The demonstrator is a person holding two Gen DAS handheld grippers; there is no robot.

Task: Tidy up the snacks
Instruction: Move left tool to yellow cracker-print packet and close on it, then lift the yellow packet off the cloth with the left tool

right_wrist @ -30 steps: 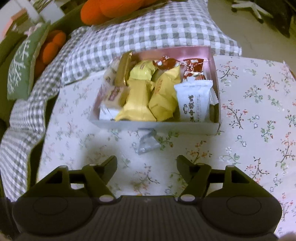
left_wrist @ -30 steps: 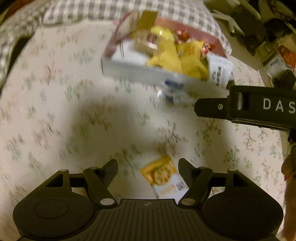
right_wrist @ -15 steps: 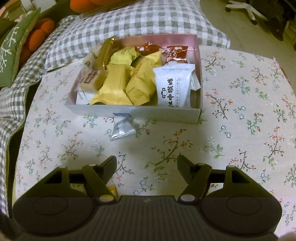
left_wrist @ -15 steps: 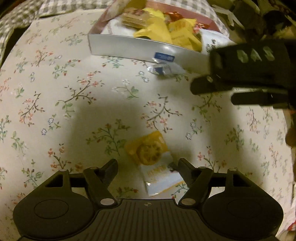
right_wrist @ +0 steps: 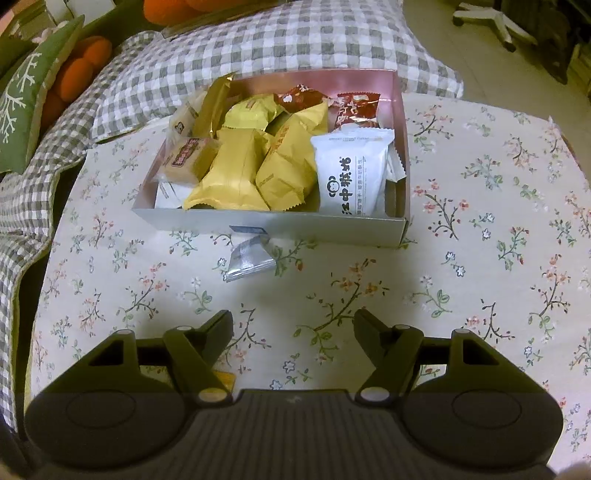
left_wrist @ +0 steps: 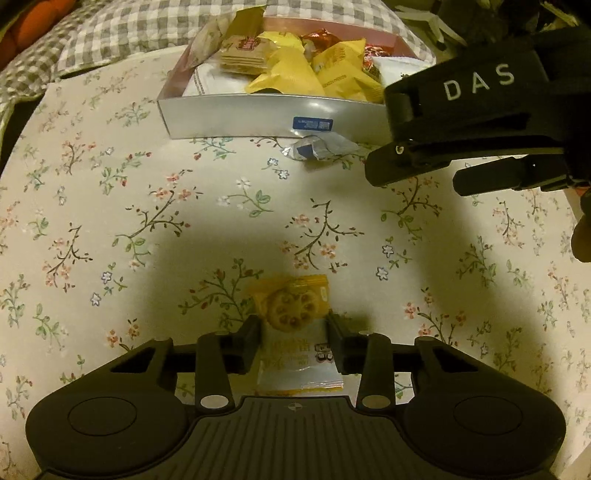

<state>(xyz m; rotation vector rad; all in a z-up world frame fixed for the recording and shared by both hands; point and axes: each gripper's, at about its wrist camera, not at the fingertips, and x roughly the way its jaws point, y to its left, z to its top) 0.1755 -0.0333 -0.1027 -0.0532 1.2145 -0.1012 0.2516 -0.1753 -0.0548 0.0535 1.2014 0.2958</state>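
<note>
A yellow-and-white biscuit packet lies on the floral tablecloth, and my left gripper is closed against its two sides. A silver box full of snack packets stands at the far side of the table. A small silver wrapper lies just in front of the box. My right gripper is open and empty above the cloth, short of the wrapper; it also shows at the right of the left wrist view. A corner of the yellow packet shows under its left finger.
A grey checked cushion lies behind the box. A green pillow and orange cushions sit at the far left. A chair base stands on the floor at the back right. The table's right edge curves near.
My left gripper moved forward over the biscuit packet and closed its fingers on it. My right gripper stayed open and drew slightly nearer the box.
</note>
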